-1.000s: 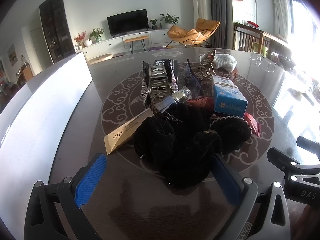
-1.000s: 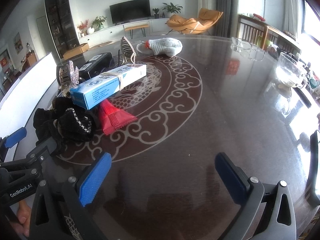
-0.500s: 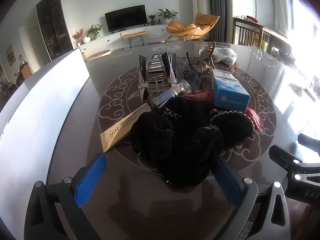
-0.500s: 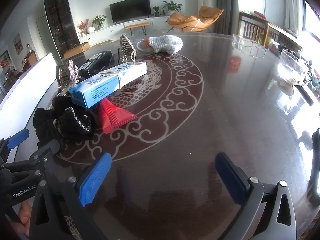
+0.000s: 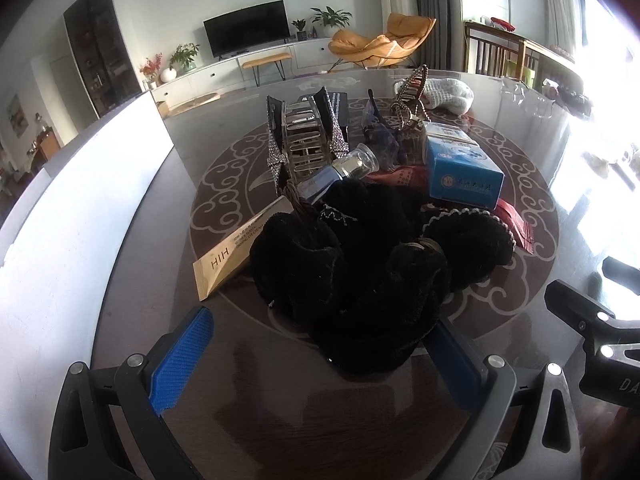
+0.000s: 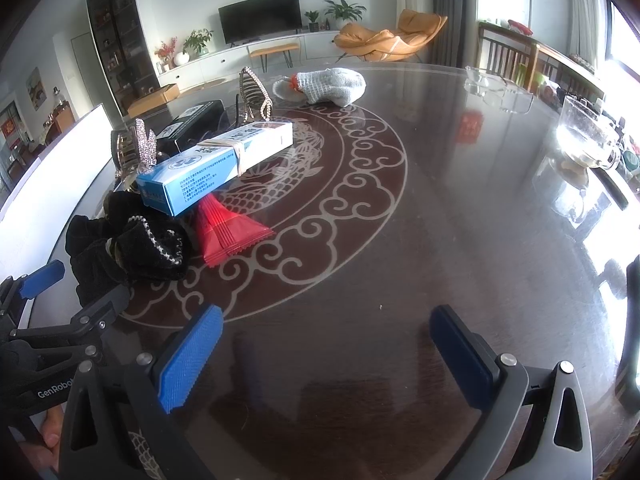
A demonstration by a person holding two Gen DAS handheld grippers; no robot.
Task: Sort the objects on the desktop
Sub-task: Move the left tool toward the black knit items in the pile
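A heap of black velvet scrunchies [image 5: 360,276] lies on the dark glass counter [image 6: 420,240], at the near edge of its round cloud-pattern inlay. At least three bunches show; an exact count cannot be told. One scrunchie [image 5: 468,240] has a pale beaded trim.

Just behind the heap, one blue-and-white carton [image 6: 216,164] rests on other things, its long axis running from near left to far right in the right wrist view, a rubber band around its middle. Under its near end lies a fanned stack of red sachets [image 6: 228,228], narrow end toward the carton, wide end pointing at the open counter. One flat gold box [image 5: 236,252] printed "HIH" lies with one end tucked under the heap's left side, its long axis slanting away to the right. One small bottle [image 5: 340,172] with a clear cap lies tilted on its side, cap pointing away. Behind it stand one rhinestone claw clip [image 5: 308,136] and a second, brownish claw clip [image 5: 412,100]. One white knitted item [image 6: 332,84] lies farther back, apart.

The left gripper [image 5: 324,352] has its fingers wide apart, the near edge of the heap between them. The right gripper [image 6: 324,352] hovers over bare counter, fingers wide apart, holding nothing.
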